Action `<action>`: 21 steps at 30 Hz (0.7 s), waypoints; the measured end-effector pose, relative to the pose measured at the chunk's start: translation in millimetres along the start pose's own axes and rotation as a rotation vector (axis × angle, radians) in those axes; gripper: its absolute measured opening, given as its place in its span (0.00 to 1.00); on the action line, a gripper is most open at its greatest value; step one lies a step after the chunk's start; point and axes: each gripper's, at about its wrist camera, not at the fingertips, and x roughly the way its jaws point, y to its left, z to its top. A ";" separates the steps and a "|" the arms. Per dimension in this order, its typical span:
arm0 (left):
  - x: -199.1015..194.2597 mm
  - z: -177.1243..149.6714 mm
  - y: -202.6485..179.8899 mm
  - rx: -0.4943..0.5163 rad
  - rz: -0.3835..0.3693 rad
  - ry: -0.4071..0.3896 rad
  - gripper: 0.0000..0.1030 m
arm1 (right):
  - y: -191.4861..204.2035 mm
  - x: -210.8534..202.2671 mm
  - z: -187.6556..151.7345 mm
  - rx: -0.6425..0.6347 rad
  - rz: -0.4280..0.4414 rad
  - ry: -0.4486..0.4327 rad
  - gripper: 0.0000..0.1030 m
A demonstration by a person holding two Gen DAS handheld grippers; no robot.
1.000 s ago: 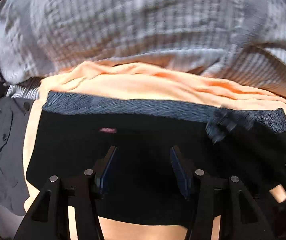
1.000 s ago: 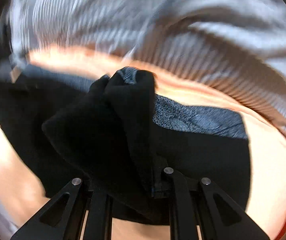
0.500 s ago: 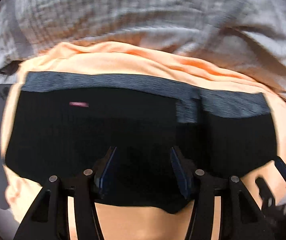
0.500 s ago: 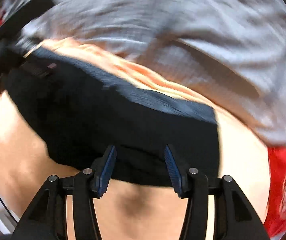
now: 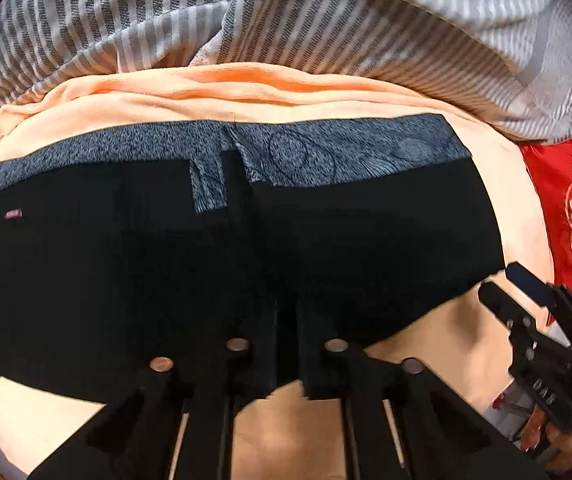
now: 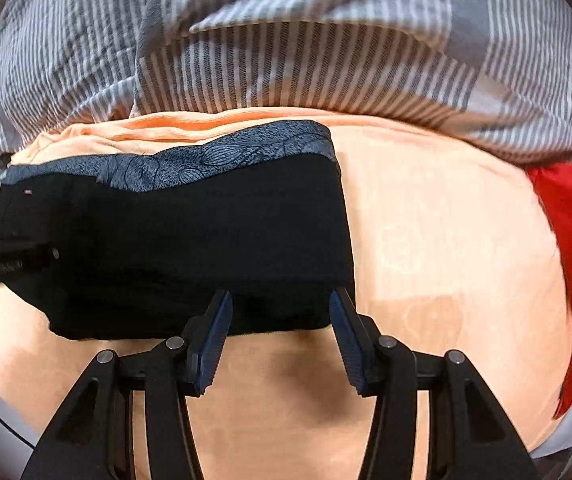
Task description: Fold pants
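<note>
The black pants [image 5: 165,272] with a grey patterned waistband [image 5: 326,152] lie folded flat on an orange sheet [image 5: 245,88]. My left gripper [image 5: 286,320] is shut on the pants' near edge, fingers pressed together over the black cloth. In the right wrist view the pants [image 6: 205,240] lie ahead and left. My right gripper [image 6: 279,312] is open and empty, its blue pads just at the pants' near right corner. The right gripper also shows at the right edge of the left wrist view [image 5: 526,292].
A grey striped quilt [image 5: 326,20] is bunched behind the pants. A red embroidered cloth [image 5: 566,208] lies to the right. The orange sheet [image 6: 446,240] extends right of the pants. The left gripper's body [image 6: 1,260] shows at the left edge.
The right gripper let go of the raised pants fold and opened; the pants now lie flat. The left gripper closed on the pants' near edge.
</note>
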 end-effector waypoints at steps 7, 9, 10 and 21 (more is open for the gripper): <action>26.1 -37.1 -4.5 0.048 0.109 0.030 0.07 | -9.2 3.5 -6.5 0.028 0.012 0.033 0.53; 25.0 -38.0 -6.3 0.043 0.117 0.014 0.07 | -11.5 4.0 -6.7 0.037 0.016 0.037 0.53; 22.2 -38.3 -5.8 0.037 0.118 0.010 0.07 | -13.8 2.3 -5.4 0.043 0.018 0.032 0.53; -37.4 15.5 -17.2 -0.015 0.143 -0.154 0.07 | -60.6 10.8 61.8 0.192 0.168 -0.040 0.33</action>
